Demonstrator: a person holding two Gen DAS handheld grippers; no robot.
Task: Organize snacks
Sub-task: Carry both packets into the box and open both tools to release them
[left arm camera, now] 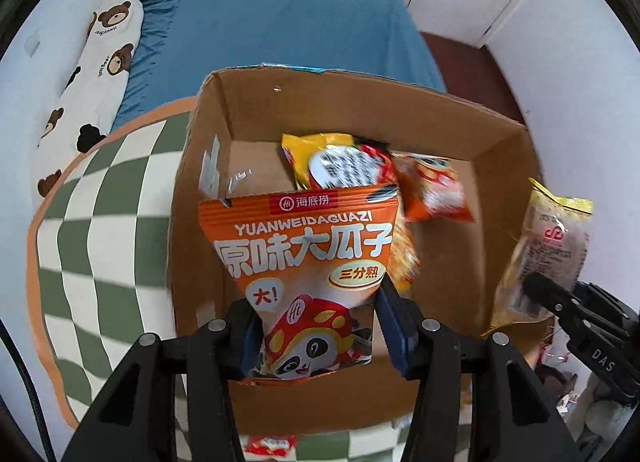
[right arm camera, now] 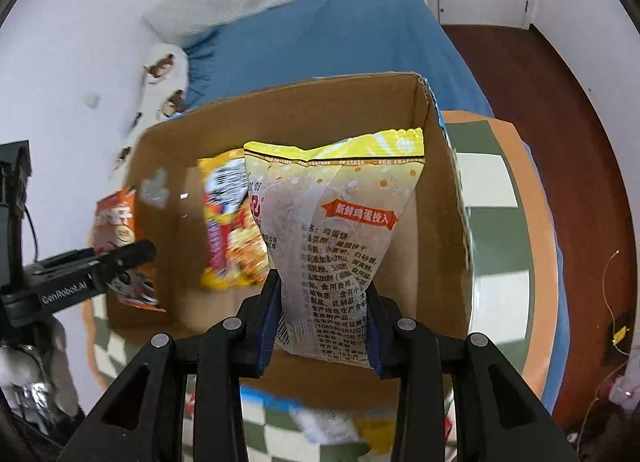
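An open cardboard box stands on a green-and-white checkered mat. My left gripper is shut on an orange sunflower-seed bag and holds it upright over the box's near side. My right gripper is shut on a yellow-topped egg-biscuit bag and holds it over the box's near right part; this bag also shows at the right of the left wrist view. A yellow and red snack bag and an orange packet lie inside the box.
The checkered mat lies on a bed with a blue sheet. A bear-print pillow lies along the left wall. More snack packets lie on the mat in front of the box. Dark wood floor is at right.
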